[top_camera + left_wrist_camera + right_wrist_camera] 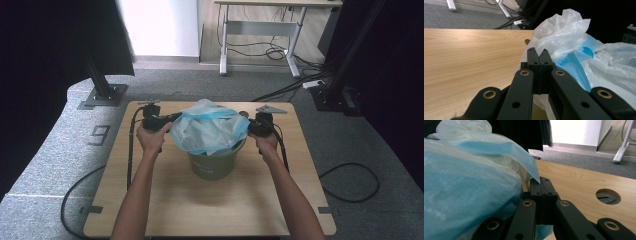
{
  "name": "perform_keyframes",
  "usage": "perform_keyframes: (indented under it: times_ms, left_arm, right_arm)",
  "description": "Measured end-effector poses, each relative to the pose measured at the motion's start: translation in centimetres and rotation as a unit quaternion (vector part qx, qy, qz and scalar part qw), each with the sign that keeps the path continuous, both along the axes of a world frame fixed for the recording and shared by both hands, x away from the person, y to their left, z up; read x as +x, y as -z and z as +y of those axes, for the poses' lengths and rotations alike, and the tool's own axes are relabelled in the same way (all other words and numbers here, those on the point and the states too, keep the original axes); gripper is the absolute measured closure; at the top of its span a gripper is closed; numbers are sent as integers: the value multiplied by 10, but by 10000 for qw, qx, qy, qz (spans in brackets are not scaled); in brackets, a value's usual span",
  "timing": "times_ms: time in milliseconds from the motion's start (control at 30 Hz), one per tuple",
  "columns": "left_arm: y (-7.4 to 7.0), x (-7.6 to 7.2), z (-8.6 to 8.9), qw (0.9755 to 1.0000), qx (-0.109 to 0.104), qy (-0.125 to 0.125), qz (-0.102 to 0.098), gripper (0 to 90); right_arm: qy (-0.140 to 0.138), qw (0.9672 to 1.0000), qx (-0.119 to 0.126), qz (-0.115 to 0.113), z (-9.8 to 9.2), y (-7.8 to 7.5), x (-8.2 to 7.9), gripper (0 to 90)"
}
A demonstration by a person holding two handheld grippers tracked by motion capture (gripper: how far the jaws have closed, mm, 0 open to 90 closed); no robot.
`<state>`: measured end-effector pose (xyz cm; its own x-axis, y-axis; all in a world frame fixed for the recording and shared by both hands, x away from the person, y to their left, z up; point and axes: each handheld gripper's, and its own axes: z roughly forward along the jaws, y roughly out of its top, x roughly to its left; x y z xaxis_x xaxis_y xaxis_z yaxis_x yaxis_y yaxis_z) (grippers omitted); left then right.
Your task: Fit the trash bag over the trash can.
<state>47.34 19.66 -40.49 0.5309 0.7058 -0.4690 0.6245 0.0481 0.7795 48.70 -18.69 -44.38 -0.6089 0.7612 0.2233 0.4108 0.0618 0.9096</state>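
A translucent white plastic bag with a blue rim (210, 127) is stretched over the mouth of an olive-green bin (215, 162) in the middle of the table. My left gripper (176, 118) is shut on the bag's left edge, and my right gripper (248, 126) is shut on its right edge. In the left gripper view the closed jaws pinch the bag's film (564, 50) at the gripper's tip (538, 52). In the right gripper view the bag's blue rim (499, 150) runs into the closed jaws at the tip (541, 181).
The wooden table (160, 200) has a round hole (608, 196) near the right gripper. A grey three-cornered plate (270, 108) shows at the table's back edge. Cables (350, 182) lie on the grey carpet. A desk frame (260, 30) stands behind.
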Motion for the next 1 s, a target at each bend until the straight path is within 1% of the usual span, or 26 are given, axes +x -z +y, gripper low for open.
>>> perform_keyframes:
  times_ms: [100, 200, 367, 500, 633, 667, 833, 867, 900, 1000]
  left_arm:
    - [5, 4, 2, 9998, -183, 15, 94, 900]
    - [11, 9, 3, 9990, -384, 7, 213, 900]
    - [15, 13, 0, 9987, -418, -7, 288, 900]
    - [17, 15, -1, 9986, -414, 3, 317, 900]
    - [16, 15, -2, 9989, -345, -31, 304, 900]
    - [16, 16, -2, 9991, -299, -34, 306, 900]
    - [9, 18, -8, 9994, 91, -117, 307, 900]
    - [9, 18, -8, 9994, 91, -117, 307, 900]
    - [8, 18, -9, 9993, 146, -134, 313, 900]
    - [9, 21, -8, 9991, 147, -152, 376, 900]
  right_arm:
    - [-51, 10000, 67, 30, -1, 1, 1, 884]
    - [-68, 10000, 58, 32, -1, 1, 1, 883]
    - [-77, 10000, -45, -12, 0, 1, 2, 883]
    - [-77, 9999, -104, 25, 1, 3, 3, 883]
    - [-46, 9999, -150, 71, 3, 6, 5, 883]
    - [-39, 9998, -156, 85, 3, 6, 5, 883]
    - [-3, 9992, -331, 211, 7, 6, 9, 883]
    - [-3, 9992, -331, 211, 7, 6, 9, 883]
    - [-10, 9991, -369, 228, 8, 6, 10, 883]
    - [-3, 9985, -430, 353, 9, 6, 13, 883]
